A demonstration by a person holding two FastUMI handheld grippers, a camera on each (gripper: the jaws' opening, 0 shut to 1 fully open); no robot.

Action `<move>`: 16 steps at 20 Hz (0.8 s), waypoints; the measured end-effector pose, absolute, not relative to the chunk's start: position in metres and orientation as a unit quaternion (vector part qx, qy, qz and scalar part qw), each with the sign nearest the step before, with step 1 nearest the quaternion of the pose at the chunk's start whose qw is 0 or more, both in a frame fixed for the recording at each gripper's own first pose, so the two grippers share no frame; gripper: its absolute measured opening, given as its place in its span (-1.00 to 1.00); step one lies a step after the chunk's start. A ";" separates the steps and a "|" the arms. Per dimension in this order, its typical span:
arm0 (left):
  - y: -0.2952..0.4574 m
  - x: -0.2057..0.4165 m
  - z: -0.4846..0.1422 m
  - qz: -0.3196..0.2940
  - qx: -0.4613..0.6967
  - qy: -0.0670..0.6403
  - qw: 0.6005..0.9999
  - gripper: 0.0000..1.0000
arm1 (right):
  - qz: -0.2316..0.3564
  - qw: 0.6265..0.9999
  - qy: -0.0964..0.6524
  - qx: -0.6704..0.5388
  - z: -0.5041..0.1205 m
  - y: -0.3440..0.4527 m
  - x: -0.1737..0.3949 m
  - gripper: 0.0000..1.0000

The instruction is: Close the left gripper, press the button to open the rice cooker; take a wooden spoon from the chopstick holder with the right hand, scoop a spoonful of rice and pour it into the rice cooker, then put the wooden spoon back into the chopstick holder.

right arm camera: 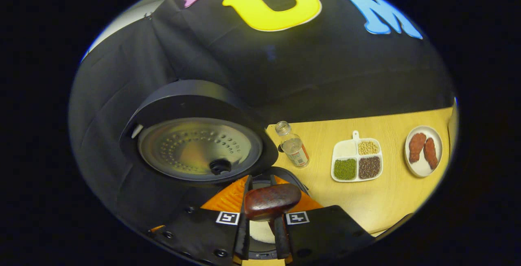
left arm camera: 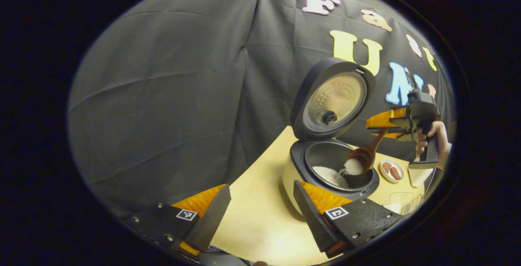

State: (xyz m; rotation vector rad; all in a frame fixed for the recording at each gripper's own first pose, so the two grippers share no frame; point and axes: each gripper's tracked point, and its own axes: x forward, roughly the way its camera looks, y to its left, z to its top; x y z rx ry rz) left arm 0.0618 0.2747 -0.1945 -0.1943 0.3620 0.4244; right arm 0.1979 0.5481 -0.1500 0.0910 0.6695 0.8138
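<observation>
The rice cooker (left arm camera: 297,176) stands open on the wooden table, its lid (left arm camera: 331,99) tilted up and back. White rice (left arm camera: 327,174) lies in its dark inner pot. My right gripper (left arm camera: 382,129) hovers above the pot, shut on the handle of the wooden spoon (left arm camera: 364,156), whose bowl is tipped down with rice spilling into the pot. In the right gripper view the spoon's handle end (right arm camera: 270,203) sits clamped between the right gripper (right arm camera: 260,188) fingers, with the lid (right arm camera: 199,148) just ahead. My left gripper (left arm camera: 262,217) stands open in front of the cooker, holding nothing.
Beyond the cooker on the table (right arm camera: 386,201) are a small glass bottle (right arm camera: 294,146), a divided white tray of beans and grains (right arm camera: 358,158) and a round plate with two brown pieces (right arm camera: 423,150). A hand (left arm camera: 433,136) holds the right gripper. The black cloth wall runs close behind.
</observation>
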 end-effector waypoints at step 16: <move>0.287 0.058 -0.170 0.223 -0.012 0.155 0.962 0.97 | 0.494 0.824 0.068 -0.269 -0.122 0.582 0.149 -0.46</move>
